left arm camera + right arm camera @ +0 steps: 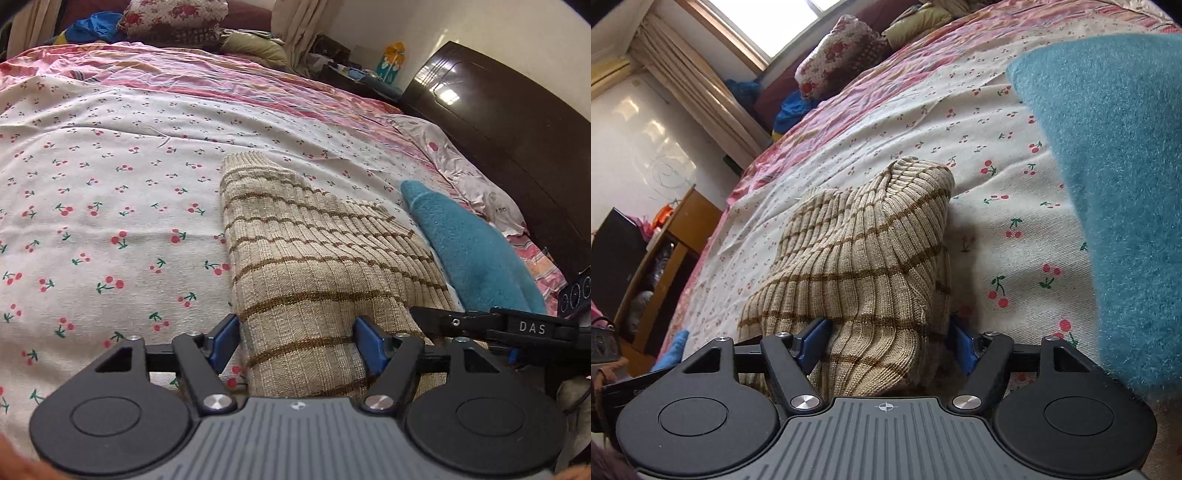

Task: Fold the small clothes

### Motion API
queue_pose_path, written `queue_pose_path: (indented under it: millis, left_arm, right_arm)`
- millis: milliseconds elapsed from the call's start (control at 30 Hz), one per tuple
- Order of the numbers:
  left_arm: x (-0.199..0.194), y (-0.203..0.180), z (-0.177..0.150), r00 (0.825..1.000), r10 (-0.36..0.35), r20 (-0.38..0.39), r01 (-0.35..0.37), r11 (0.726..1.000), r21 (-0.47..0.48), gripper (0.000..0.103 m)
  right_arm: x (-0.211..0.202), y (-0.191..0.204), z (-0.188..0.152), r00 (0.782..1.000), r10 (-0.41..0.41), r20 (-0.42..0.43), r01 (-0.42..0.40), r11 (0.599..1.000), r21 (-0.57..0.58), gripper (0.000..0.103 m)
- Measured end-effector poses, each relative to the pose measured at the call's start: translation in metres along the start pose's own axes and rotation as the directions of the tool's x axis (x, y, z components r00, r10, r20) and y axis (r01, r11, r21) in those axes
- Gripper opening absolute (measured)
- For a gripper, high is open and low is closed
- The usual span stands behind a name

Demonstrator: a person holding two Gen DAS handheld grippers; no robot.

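A beige ribbed knit garment with brown stripes [306, 258] lies bunched on the cherry-print bedsheet [110, 184]. My left gripper [299, 343] is open, its blue pads [225, 339] wide apart on either side of the garment's near end. In the right wrist view the same garment [864, 258] rises in a heap. My right gripper [886, 347] is open too, with its pads [814, 341] straddling the near end of the cloth. The right gripper's black body shows in the left wrist view [517, 326], close on the right.
A teal fuzzy garment [472, 251] lies right of the knit one and fills the right of the right wrist view [1119, 177]. A dark headboard [517, 147] stands at the right. Pillows and clothes [173, 18] lie at the far end. A wooden shelf [665, 266] stands beside the bed.
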State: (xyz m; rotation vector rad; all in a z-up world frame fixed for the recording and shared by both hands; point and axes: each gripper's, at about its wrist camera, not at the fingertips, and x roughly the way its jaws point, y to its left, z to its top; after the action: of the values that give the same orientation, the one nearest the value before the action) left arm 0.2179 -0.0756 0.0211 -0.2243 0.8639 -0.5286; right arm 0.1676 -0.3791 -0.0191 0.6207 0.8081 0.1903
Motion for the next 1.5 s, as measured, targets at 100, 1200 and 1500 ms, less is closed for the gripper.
queue_pose_path:
  millis: [100, 1200, 1500]
  left_arm:
    - [-0.002, 0.005, 0.0, 1.0, -0.03, -0.008, 0.03, 0.999, 0.015, 0.073]
    - [-0.077, 0.044, -0.076, 0.994, -0.108, -0.011, 0.107, 0.993, -0.05, 0.058]
    - [-0.085, 0.032, -0.069, 0.999, -0.03, 0.031, 0.03, 1.0, -0.001, 0.058]
  right_arm:
    - [-0.004, -0.002, -0.001, 1.0, 0.021, -0.015, -0.021, 1.0, -0.006, 0.069]
    - [0.002, 0.043, -0.065, 0.981, 0.144, -0.129, -0.145, 0.989, 0.0, 0.038]
    - [-0.021, 0.068, -0.054, 0.997, 0.027, -0.077, -0.039, 0.988, -0.15, 0.05]
